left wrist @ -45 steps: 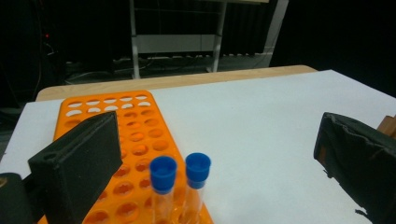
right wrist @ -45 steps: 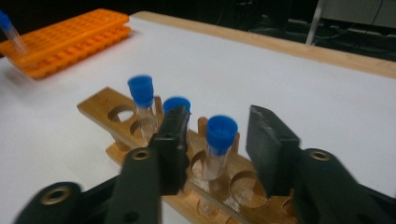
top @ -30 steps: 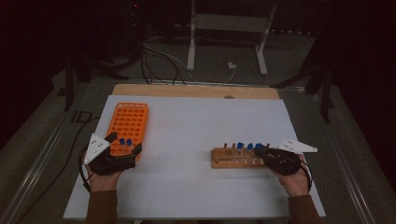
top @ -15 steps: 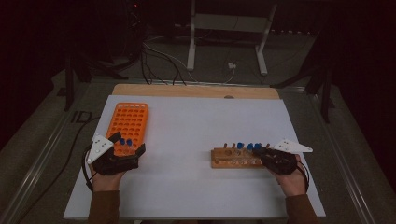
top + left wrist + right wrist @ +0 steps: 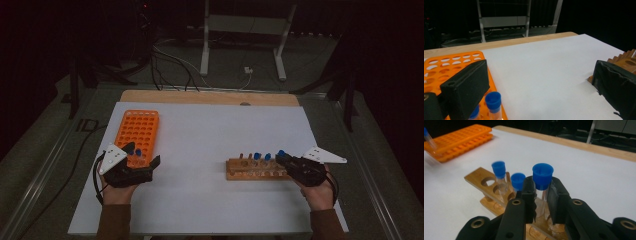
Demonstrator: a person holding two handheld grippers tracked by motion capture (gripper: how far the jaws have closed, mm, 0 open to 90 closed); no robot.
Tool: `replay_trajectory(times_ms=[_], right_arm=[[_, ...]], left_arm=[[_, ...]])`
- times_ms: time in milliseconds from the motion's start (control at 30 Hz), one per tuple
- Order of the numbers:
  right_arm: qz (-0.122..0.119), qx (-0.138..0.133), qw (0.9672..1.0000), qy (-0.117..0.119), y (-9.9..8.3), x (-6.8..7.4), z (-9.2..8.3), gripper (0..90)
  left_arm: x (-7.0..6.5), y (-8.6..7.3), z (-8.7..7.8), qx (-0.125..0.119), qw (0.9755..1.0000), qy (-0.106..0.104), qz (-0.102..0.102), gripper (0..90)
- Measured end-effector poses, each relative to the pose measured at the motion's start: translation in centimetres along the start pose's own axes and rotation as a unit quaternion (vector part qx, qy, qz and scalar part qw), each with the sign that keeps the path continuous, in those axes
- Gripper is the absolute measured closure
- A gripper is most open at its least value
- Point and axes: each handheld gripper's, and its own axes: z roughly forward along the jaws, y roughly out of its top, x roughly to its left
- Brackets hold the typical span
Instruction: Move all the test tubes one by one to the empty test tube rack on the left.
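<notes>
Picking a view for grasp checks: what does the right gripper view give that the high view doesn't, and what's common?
Right gripper view: the right gripper has its jaws closed on a blue-capped tube, pads pressing the clear glass just under the cap, with empty holes of the wooden rack in close-up.

High view: both hands at once, the left gripper open at the near end of the orange rack, and the whole white sheet.

Both: wooden rack, its blue-capped tubes, orange rack, white sheet.

Beyond the work

A metal stand and loose cables sit on the dark floor behind the table.
</notes>
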Motion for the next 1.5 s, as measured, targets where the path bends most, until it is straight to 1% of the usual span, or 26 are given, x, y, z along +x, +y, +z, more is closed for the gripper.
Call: replay_trajectory(times_ms=[167,333,400,533,667,800,933,1067,1200,1333,1400,1500], right_arm=[[0.001,-0.015,0.9999,0.003,0.7,0.1,-0.8,77.7],[-0.004,-0.032,0.9995,0.001,1.4,0.3,-1.6,77.7],[-0.003,-0.040,0.9992,0.006,1.7,0.5,-2.0,77.7],[-0.011,-0.050,0.9986,0.010,2.3,0.9,-2.5,77.6],[-0.017,-0.058,0.9981,0.013,2.7,1.2,-3.0,77.7],[-0.015,-0.059,0.9977,0.028,2.9,1.3,-3.2,77.7],[-0.023,-0.051,0.9977,0.038,3.0,1.7,-2.9,77.7],[-0.028,-0.045,0.9972,0.053,3.0,2.3,-2.5,77.6],[-0.029,-0.041,0.9967,0.064,3.0,2.8,-1.9,77.6],[-0.030,-0.040,0.9961,0.073,3.0,3.2,-1.5,77.6],[-0.030,-0.039,0.9957,0.079,3.1,3.4,-1.3,77.6],[-0.032,-0.036,0.9952,0.085,3.1,3.7,-0.9,77.6]], left_arm=[[-0.2,0.0,0.2,0.004,1.0000,-0.004,0.002,1.9],[-0.3,-0.1,0.4,0.006,0.9999,-0.010,0.001,1.9],[-0.4,-0.1,0.5,0.008,0.9999,-0.011,0.002,1.9],[-0.6,-0.2,0.8,0.014,0.9998,-0.015,0.003,1.8],[-0.8,-0.1,0.9,0.012,0.9997,-0.019,0.002,1.8],[-1.0,-0.1,1.0,0.010,0.9997,-0.024,-0.001,1.8],[-1.4,0.0,1.2,0.011,0.9995,-0.031,0.000,1.8],[-2.3,0.2,1.7,0.009,0.9990,-0.043,0.002,1.8],[-3.7,0.3,2.6,0.017,0.9981,-0.058,0.011,1.8],[-5.2,0.3,3.5,0.023,0.9965,-0.076,0.027,3.0],[-6.0,0.4,4.1,0.026,0.9957,-0.081,0.037,3.4],[-7.0,0.6,4.7,0.028,0.9944,-0.092,0.044,4.0]])
